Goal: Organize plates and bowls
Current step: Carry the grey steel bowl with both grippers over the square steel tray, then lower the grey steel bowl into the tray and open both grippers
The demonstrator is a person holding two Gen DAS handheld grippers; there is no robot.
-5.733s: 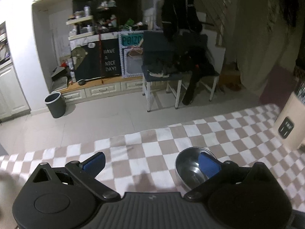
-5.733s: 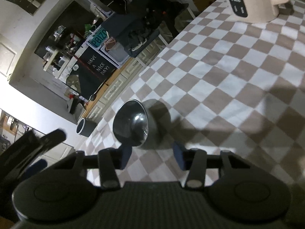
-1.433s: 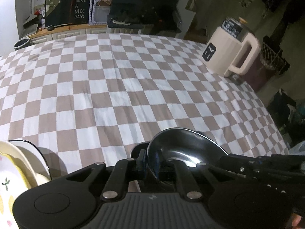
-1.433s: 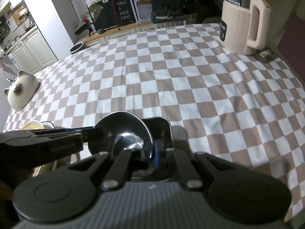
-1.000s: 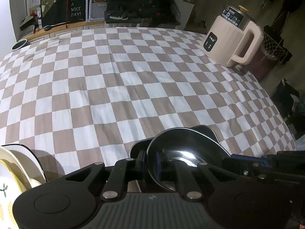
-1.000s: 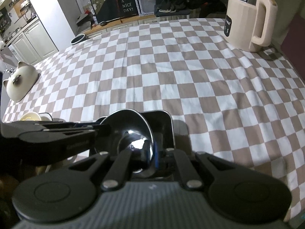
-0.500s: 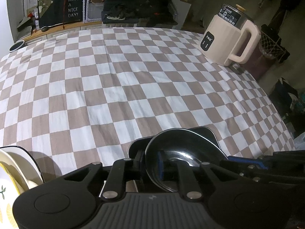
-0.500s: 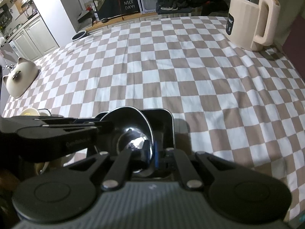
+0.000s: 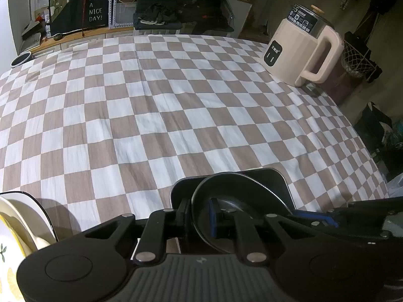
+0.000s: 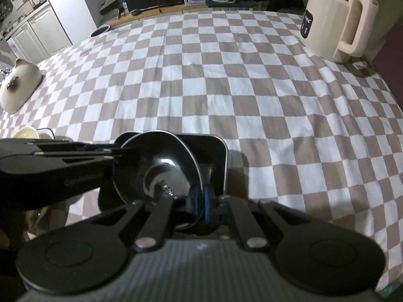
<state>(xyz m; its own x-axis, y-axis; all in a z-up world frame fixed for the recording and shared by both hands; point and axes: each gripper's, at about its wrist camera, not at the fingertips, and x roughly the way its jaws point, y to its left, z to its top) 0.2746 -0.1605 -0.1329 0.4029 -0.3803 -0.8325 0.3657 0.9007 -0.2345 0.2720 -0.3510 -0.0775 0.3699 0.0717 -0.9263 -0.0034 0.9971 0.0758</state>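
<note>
While both the left gripper (image 9: 200,214) and right gripper (image 10: 199,201) pinch the steel bowl's (image 10: 161,166) rim, holding it tilted over the black tray (image 10: 214,151), nesting seems unfinished, with ceramic dishes (image 9: 22,221) left of the tray waiting.

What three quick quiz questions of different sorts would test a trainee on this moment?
1. True or false: the steel bowl is gripped by both grippers.
2. The bowl is above: A) the dark square tray B) the cream kettle C) bare cloth.
3. Fill in: the cat-shaped object lies near the table's ____ edge in the right wrist view.

Key: 1 true, the left gripper and right gripper each pinch its rim. 2 A. 3 left.
</note>
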